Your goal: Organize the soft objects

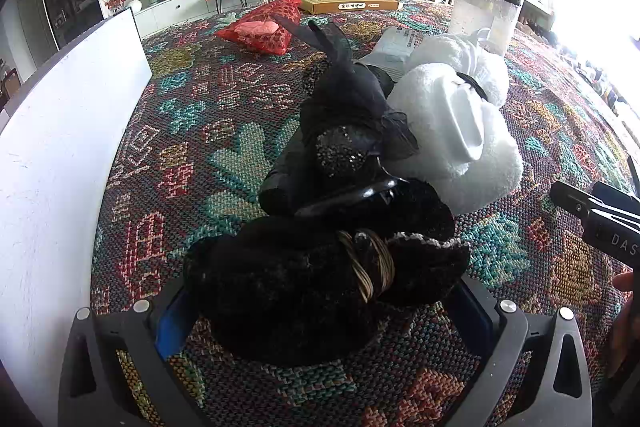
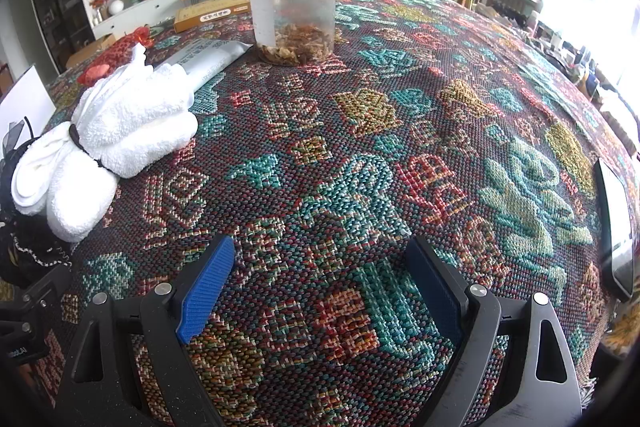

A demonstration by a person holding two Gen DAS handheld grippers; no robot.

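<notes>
Black bundle point(image 1: 320, 279) sat between the left gripper's point(image 1: 324, 311) wide jaws.
Only the right gripper's point(image 2: 320, 291) view, jaws wide and empty, showed the jar point(image 2: 294, 3).

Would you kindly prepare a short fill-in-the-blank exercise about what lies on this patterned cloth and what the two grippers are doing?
1. The left gripper has its fingers on either side of a fuzzy bundle whose colour is ____.
2. The white towel bundle is bound around its middle by a dark ____.
3. The clear jar wears a lid whose colour is ____.
4. The right gripper stands open, with only the patterned ____ between its fingers.

Missing words: black; band; black; cloth
</notes>
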